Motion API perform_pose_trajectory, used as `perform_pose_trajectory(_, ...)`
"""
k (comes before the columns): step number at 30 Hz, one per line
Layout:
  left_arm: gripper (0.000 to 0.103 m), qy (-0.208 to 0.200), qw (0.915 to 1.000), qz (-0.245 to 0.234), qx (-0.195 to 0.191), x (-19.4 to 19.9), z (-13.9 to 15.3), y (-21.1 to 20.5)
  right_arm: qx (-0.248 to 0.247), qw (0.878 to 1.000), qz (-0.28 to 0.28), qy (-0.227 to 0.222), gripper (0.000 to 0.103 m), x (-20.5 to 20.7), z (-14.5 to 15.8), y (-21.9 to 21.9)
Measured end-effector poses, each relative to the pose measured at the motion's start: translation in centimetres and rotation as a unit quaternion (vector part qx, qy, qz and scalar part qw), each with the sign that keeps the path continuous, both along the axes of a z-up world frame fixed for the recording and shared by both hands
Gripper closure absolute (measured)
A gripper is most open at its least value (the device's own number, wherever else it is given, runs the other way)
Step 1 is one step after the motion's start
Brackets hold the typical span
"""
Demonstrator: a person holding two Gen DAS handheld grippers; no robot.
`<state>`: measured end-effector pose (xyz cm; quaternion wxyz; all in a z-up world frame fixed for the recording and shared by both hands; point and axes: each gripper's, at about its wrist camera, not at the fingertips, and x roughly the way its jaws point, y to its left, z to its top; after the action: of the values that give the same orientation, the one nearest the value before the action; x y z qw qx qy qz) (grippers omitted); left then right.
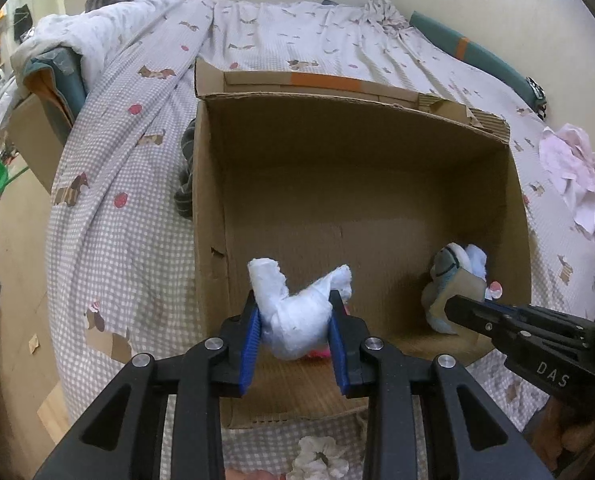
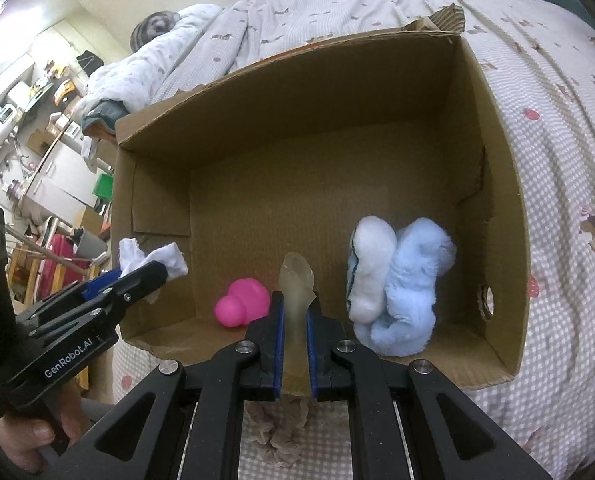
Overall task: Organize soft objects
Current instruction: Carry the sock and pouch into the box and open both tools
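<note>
While both grippers clamp, white cloth [image 1: 297,312], translucent toy [image 2: 296,292], box [image 2: 297,128]

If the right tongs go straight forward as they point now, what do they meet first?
Probably the cardboard box floor; the right tongs point between the pink toy and the blue plush, though depth is unclear.

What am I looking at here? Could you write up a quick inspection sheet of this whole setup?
Surface: bed sheet, checked, dog print.
Job's things: cardboard box open; pink toy and blue plush inside.
Clutter: pink cloth on bed, rumpled duvet.
Grippers: left gripper shut on white sock; right gripper shut on beige stocking.
Cables: nothing seen.
Surroundings: cluttered shelves.
</note>
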<state>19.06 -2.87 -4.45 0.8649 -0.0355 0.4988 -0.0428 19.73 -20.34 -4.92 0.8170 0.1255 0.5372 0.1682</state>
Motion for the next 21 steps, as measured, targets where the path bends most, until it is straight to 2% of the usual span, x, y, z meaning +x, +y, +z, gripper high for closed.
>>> perform_pose_trajectory(3, 0.074, 0.002, 1.0, -0.004, 0.006, -0.1, -0.3, -0.2, 0.0, 1.0, -0.001, 0.005, 0.092, 0.2, -0.3, 0.0)
perform_pose_trajectory(6, 0.059, 0.005, 0.9999, -0.009, 0.004, -0.1, -0.4, -0.4, 0.007, 1.0, -0.003, 0.01, 0.088, 0.5, -0.4, 0.0)
perform_pose_trajectory(8, 0.043, 0.004, 0.9999, -0.013, 0.002, -0.1, -0.3, -0.5, 0.018, 1.0, -0.003, 0.004, 0.077, 0.5, -0.1, -0.1)
perform_pose_trajectory(9, 0.041, 0.001, 0.9999, -0.014, 0.001, -0.2, -0.2, -0.6, 0.015, 1.0, -0.005, -0.003, 0.073, 0.4, 0.1, -0.1)
perform_pose_trajectory(11, 0.028, -0.005, 0.9998, -0.016, 0.006, -0.4, 0.1, -0.9, 0.015, 1.0, -0.015, -0.011, 0.07, 0.5, 0.4, -0.5)
perform_pose_trajectory(12, 0.025, -0.009, 0.9998, -0.017, 0.008, -0.5, 0.2, -1.0, 0.019, 1.0, -0.021, -0.01, 0.065, 0.6, 0.4, -0.7)
perform_pose_trajectory(13, 0.021, -0.013, 0.9997, -0.019, 0.008, -0.5, 0.4, -1.1, 0.022, 0.999, -0.027, -0.008, 0.046, 0.7, 0.4, -0.9)
perform_pose_trajectory(15, 0.014, -0.019, 0.9995, -0.024, 0.009, -0.8, 0.6, -1.3, 0.028, 0.999, -0.041, -0.011, 0.031, 0.6, 0.6, -1.4)
perform_pose_trajectory(18, 0.008, -0.035, 0.9992, -0.02, 0.004, -1.1, 1.3, -1.1, 0.031, 0.998, -0.045, -0.023, 0.031, 0.6, 1.2, -1.8)
perform_pose_trajectory(20, 0.001, -0.047, 0.9988, -0.013, -0.001, -1.2, 1.8, -0.8, 0.025, 0.998, -0.05, -0.038, 0.026, 0.4, 1.7, -2.0)
perform_pose_trajectory(21, 0.001, -0.052, 0.9986, -0.008, 0.0, -1.3, 2.0, -0.6, 0.025, 0.997, -0.05, -0.047, 0.02, 0.3, 2.0, -2.0)
